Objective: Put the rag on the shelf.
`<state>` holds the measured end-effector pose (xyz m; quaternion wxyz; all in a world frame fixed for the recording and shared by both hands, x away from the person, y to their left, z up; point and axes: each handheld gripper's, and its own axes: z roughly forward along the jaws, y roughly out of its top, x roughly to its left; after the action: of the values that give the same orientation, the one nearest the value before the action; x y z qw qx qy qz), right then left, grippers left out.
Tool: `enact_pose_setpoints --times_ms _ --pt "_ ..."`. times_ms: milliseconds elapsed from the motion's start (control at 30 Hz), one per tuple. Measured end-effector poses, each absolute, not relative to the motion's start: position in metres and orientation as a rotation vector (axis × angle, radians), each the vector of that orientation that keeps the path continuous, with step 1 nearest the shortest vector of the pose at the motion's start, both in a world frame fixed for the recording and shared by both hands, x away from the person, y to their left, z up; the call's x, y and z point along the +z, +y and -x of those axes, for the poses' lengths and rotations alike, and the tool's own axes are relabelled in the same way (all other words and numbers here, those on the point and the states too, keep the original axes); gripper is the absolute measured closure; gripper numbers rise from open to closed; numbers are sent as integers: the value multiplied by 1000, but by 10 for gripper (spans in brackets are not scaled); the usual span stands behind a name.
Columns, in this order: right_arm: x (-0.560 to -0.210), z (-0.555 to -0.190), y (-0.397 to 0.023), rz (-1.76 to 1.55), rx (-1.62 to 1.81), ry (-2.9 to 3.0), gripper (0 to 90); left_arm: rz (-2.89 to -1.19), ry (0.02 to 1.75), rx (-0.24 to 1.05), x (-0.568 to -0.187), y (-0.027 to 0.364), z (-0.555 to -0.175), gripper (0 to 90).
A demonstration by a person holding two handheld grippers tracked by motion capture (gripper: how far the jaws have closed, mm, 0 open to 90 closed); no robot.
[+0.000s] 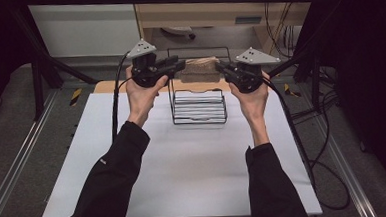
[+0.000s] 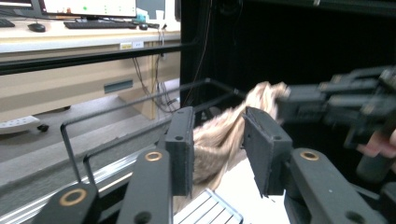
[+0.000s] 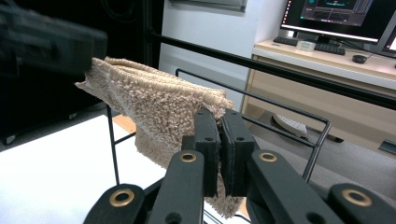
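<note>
Two grippers hold a beige towel [image 1: 199, 69] above the wire rack [image 1: 200, 119]. Right gripper [image 3: 220, 126] jaws clenched on the towel edge. Left gripper [image 2: 217, 140] jaws released, towel between them.

both hands up at the far end of the white desk [image 1: 183, 159], left tool [image 1: 178, 65] and right tool [image 1: 220, 67] holding a beige towel [image 1: 199, 69] over the black wire rack [image 1: 199, 105]

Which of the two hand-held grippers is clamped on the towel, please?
The right hand-held gripper: its jaws pinch the beige towel. The left hand-held gripper stands open around it.
</note>
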<state>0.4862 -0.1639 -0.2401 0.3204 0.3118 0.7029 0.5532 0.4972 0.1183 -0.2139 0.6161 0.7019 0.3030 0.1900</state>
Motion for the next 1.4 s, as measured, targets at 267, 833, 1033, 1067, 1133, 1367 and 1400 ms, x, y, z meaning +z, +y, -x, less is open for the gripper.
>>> enact_pose_setpoints --times_ms 267,833,1033,1067,1133,1367,1400 --pt "-241 -484 -163 -805 1437 1864 866 -1639 757 427 -206 110 -510 828" --pt "-247 -482 -168 -805 1422 1934 813 -1764 725 413 -232 101 -505 893" --pt "-248 -478 -173 -807 1433 1953 751 -1789 719 421 -236 99 -505 895" --pt "-248 -477 -173 -804 1431 1956 744 -1790 719 421 -236 99 -505 895" --pt "-246 -475 -173 -797 1445 1956 710 -1791 720 426 -236 99 -505 895" --pt "-238 -472 -179 -806 1501 1921 632 -1815 717 442 -240 96 -506 895" --pt "-236 -472 -180 -805 1501 1916 634 -1817 717 443 -241 96 -506 895"
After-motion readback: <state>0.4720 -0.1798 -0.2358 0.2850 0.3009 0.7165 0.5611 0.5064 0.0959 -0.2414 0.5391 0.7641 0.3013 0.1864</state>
